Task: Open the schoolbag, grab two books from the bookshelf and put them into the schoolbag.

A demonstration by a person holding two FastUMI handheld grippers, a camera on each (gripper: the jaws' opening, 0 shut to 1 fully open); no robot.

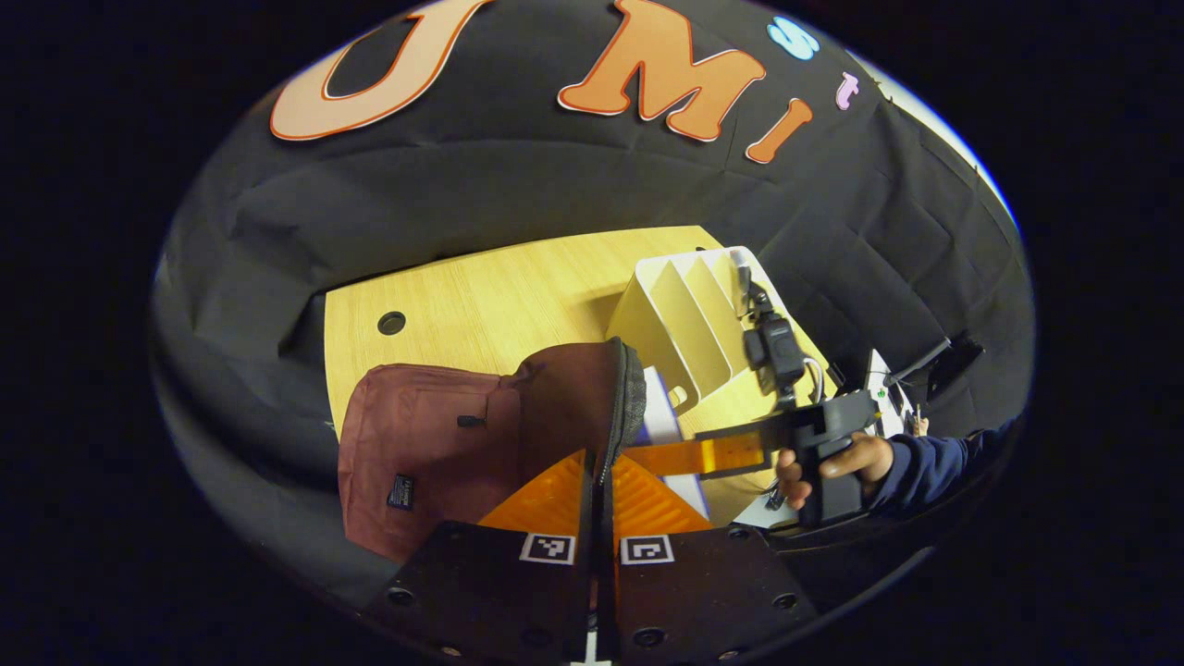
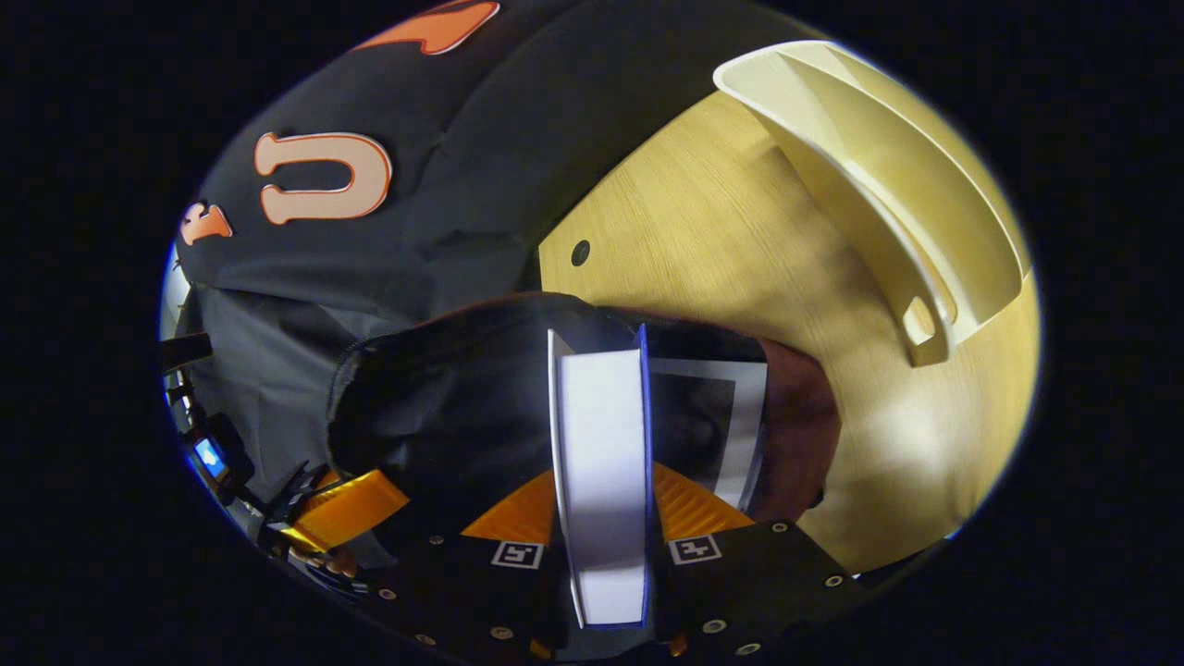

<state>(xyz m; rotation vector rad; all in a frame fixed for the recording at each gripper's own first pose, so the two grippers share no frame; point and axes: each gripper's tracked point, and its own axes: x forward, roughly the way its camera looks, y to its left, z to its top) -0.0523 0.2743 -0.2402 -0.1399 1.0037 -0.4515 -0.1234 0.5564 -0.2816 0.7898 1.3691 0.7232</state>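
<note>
The maroon schoolbag (image 1: 416, 444) lies on the wooden table (image 1: 481, 287). My left gripper (image 1: 597, 467) is shut on the bag's zipper rim (image 1: 629, 398), holding the mouth up. In the right gripper view, my right gripper (image 2: 603, 486) is shut on a blue-covered book (image 2: 601, 435), held edge-on over the bag's dark open mouth (image 2: 444, 407). Another book (image 2: 712, 416) lies inside the bag beside it. The left gripper view shows the right gripper (image 1: 689, 458) and the hand (image 1: 832, 462) holding it, at the bag's opening. The cream bookshelf (image 1: 684, 324) stands behind with bare slots.
The bookshelf (image 2: 888, 185) rises to the right of the bag in the right gripper view. A round cable hole (image 1: 391, 323) sits in the table's far left part. Black cloth walls surround the table. Equipment with a cable (image 1: 911, 379) stands at the far right.
</note>
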